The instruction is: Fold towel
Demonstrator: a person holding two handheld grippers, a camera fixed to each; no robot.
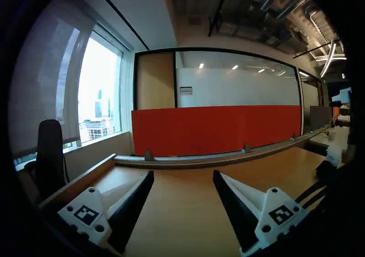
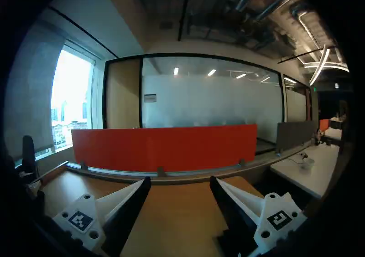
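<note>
Towel first: cannot tell where, from either gripper view.

On to the left gripper [image 1: 182,172]: spread wide, jaws well apart, nothing gripped. Bare wooden desk [image 1: 182,220] between the black-faced fingers [image 1: 132,202]. Square black-and-white marker [image 1: 86,214] on each white finger base.

Same story for the right gripper [image 2: 179,178]: wide open, empty, held low over a wood top of the same kind, aimed straight ahead.

Beyond the desk's far edge, a grey rail [image 1: 182,159] with small clips, then a red divider panel [image 1: 214,129] standing upright across the middle. Behind that, a frosted glass wall [image 1: 237,86] in a dark frame, with ceiling lights mirrored in it.

Off to the left, a bright window [image 1: 98,102] with city buildings outside, and a black chair [image 1: 49,152] just beside the desk's left corner.

In the right gripper view, off to the right, a white desk [image 2: 315,166] with a few small things on top, too small to tell.

Up above, exposed pipes [image 1: 278,2] and a curved light strip [image 1: 329,59].
</note>
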